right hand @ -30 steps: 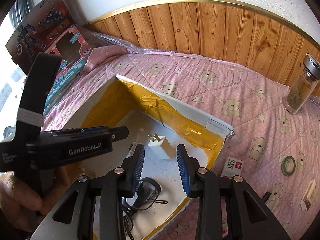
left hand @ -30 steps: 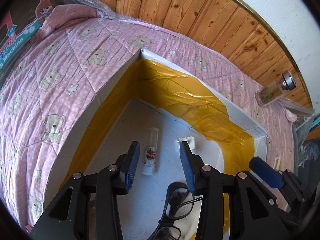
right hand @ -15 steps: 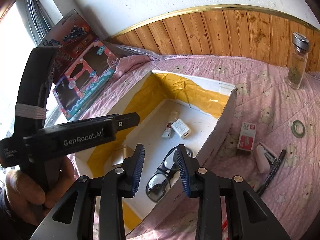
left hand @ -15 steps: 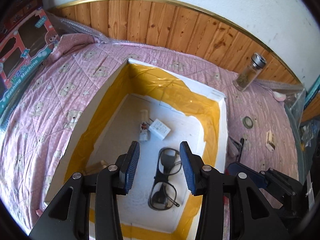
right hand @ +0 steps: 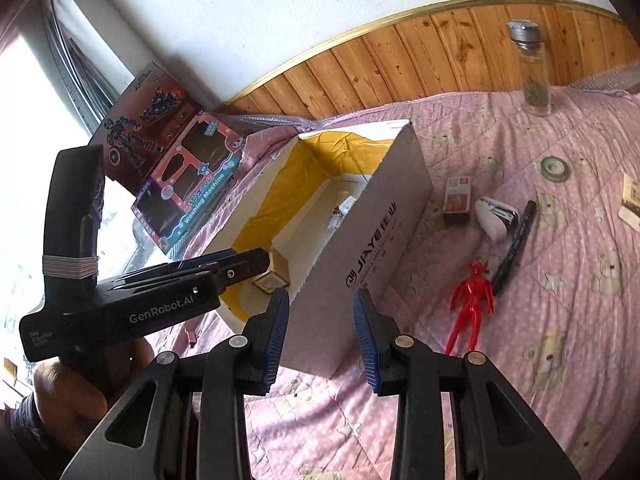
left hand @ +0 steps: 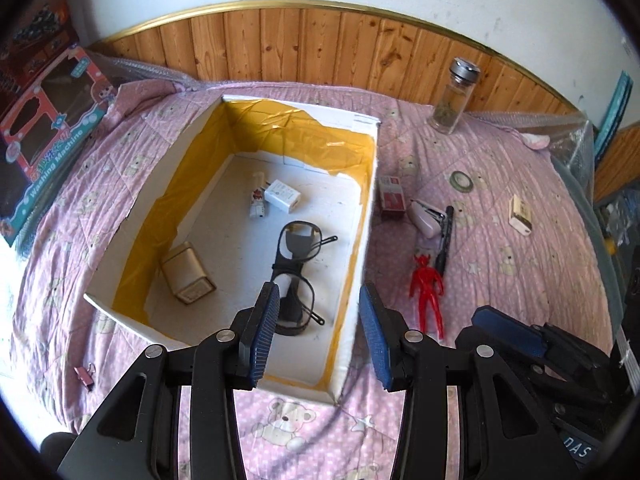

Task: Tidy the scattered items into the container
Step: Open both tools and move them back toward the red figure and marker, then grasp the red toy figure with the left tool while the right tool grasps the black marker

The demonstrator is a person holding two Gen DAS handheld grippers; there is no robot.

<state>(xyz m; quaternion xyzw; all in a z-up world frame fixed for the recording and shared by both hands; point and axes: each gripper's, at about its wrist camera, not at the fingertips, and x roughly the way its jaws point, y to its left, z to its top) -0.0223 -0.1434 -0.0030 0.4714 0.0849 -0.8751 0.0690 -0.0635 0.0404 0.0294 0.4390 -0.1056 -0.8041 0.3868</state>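
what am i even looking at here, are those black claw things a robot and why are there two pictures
No robot: a person holds a two-finger gripper in each hand, each carrying a fisheye camera looking along its fingers. One picture comes from the left gripper, the other from the right gripper; the right view also shows the left tool in the person's hand. Both grippers are open and hold nothing. On the pink quilt stands a white box holding glasses, a charger and a small tin. Outside the box lie a red figure, a pen, a tape roll and a glass jar.
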